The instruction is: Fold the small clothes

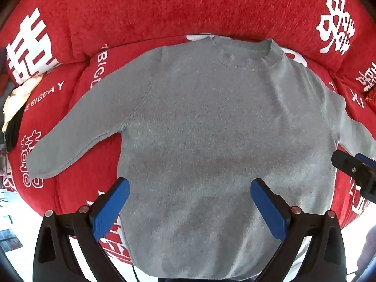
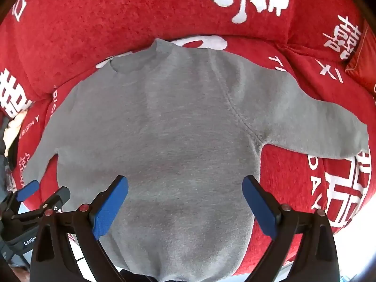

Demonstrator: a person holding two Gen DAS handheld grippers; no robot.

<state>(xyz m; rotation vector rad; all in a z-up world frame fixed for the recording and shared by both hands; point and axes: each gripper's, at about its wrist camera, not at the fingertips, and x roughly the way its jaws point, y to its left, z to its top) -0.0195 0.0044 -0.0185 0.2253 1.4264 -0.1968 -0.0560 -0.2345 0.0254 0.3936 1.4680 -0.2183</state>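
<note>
A small grey long-sleeved sweater (image 1: 211,127) lies flat on a red cover, neck away from me, both sleeves spread out to the sides. It also shows in the right wrist view (image 2: 169,127). My left gripper (image 1: 189,188) is open and empty, hovering above the sweater's lower body near the hem. My right gripper (image 2: 185,185) is open and empty, also above the lower body. Each gripper shows at the edge of the other's view: the right one (image 1: 354,171) by the right sleeve, the left one (image 2: 44,192) by the left sleeve.
The red plush cover (image 1: 164,7) with white characters spans the sofa seat and back cushions. A cream and black bundle of cloth (image 1: 16,103) lies at the far left. The seat's front edge drops off to a pale floor (image 1: 14,213) below.
</note>
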